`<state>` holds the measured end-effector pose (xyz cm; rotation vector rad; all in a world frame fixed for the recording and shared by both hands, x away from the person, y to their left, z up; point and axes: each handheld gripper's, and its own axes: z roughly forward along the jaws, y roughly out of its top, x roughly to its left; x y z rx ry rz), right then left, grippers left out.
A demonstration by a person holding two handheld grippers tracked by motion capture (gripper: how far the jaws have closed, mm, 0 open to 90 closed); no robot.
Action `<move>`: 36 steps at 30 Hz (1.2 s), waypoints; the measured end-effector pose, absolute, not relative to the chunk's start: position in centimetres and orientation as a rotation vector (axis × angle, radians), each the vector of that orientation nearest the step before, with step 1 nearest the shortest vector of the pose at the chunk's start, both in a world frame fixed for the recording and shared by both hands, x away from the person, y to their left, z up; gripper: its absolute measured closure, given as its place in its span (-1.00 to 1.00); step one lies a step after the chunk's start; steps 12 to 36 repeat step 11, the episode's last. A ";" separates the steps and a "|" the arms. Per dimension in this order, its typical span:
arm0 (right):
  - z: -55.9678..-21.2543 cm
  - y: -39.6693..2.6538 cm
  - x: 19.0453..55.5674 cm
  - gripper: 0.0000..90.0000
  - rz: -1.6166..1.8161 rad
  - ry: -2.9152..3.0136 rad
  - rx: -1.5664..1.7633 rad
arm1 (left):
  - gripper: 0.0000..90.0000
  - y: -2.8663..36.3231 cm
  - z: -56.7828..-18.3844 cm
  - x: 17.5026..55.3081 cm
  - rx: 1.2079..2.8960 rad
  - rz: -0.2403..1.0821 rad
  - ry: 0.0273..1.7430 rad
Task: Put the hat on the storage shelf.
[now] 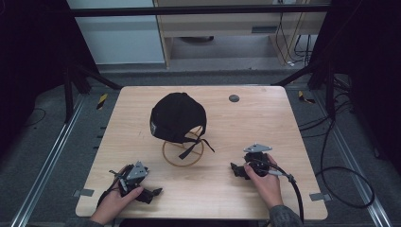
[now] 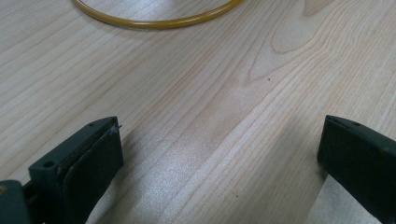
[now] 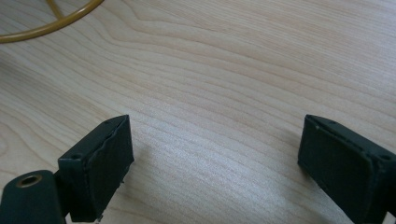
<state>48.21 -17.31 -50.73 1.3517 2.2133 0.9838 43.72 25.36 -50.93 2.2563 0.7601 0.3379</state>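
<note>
Black cap (image 1: 177,117) sits on a wire stand (image 1: 183,152) at table centre, twelve o'clock of both wide-open grippers (image 1: 153,193) (image 1: 235,168); a careless grab could topple the stand.

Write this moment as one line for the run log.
left gripper: open, empty | right gripper: open, empty | black cap: on yellow wire stand, untouched | table: both grippers near front edge

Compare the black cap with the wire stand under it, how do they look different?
The black cap is dark, solid, domed fabric; the wire stand is thin, yellowish and open, a ring with the table showing through. The cap sits raised on top, while the stand's ring lies flat on the wood. Both sit at mid-table, untouched by either hand-held gripper.
</note>
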 end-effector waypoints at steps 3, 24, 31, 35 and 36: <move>-51.0 -16.9 48.1 -0.80 0.957 2.197 1.317 | -1.00 25.4 -50.9 43.7 2.256 0.338 0.760; -51.1 -16.8 47.9 -0.81 0.954 2.182 1.304 | -1.00 25.4 -50.9 43.7 2.257 0.337 0.760; -51.1 -16.8 47.9 -0.81 0.954 2.182 1.304 | -1.00 25.4 -50.9 43.7 2.257 0.337 0.760; -51.1 -16.8 47.9 -0.81 0.954 2.182 1.304 | -1.00 25.4 -50.9 43.7 2.257 0.337 0.760; -51.1 -16.8 47.9 -0.81 0.954 2.182 1.304 | -1.00 25.4 -50.9 43.7 2.257 0.337 0.760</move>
